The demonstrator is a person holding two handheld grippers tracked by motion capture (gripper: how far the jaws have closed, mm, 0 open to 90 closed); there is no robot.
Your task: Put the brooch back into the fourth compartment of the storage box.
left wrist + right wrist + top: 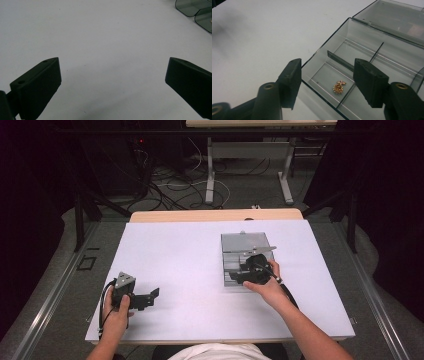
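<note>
Right hand-held gripper (pixel 327 75) open above small gold trinket (pixel 339 87) in clear box (pixel 322 53) — likely light, delicate, slippery — best pinched across its round body.

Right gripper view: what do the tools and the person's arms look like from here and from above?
Each tool is black with two blocky, wedge-shaped jaws; the right tool shows brass-ringed holes at the jaw mounts. From above, the left tool carries a grey three-cornered plate, and a black cable trails from each. The forearms are bare; a white garment shows at the bottom edge.
</note>
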